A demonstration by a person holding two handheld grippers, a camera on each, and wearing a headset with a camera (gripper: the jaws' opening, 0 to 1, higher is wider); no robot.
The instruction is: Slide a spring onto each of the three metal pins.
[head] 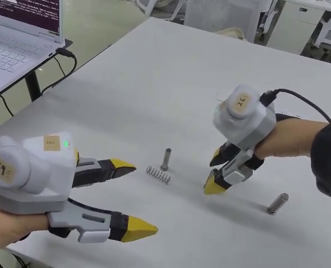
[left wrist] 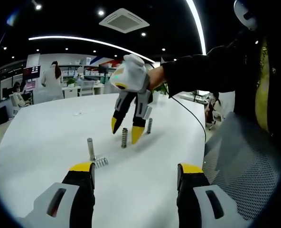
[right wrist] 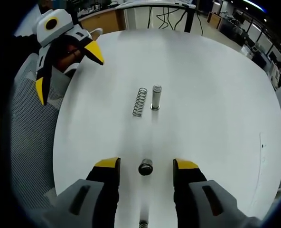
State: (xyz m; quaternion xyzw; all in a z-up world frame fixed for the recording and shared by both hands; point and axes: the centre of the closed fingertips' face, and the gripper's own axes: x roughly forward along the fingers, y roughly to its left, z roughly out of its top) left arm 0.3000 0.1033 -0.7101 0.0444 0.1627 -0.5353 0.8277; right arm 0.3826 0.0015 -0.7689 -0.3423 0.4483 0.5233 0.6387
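Now: loose spring (head: pixel 158 174) lies flat on table (head: pixel 154 84), touching base of bare upright pin (head: pixel 166 159), axis crosswise to it. Left gripper (head: pixel 129 195) spread, empty, nearer; spring just ahead. Right gripper (head: pixel 214 173) spread, straddling sprung pin (right wrist: pixel 145 167).

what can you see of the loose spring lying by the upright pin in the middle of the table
The spring is a short open coil of thin silvery wire, metal by its look, with its turns spaced. It lies on its side on the white table, threaded on nothing and held by nothing. One end sits at the foot of the upright metal pin; whether they touch cannot be told.
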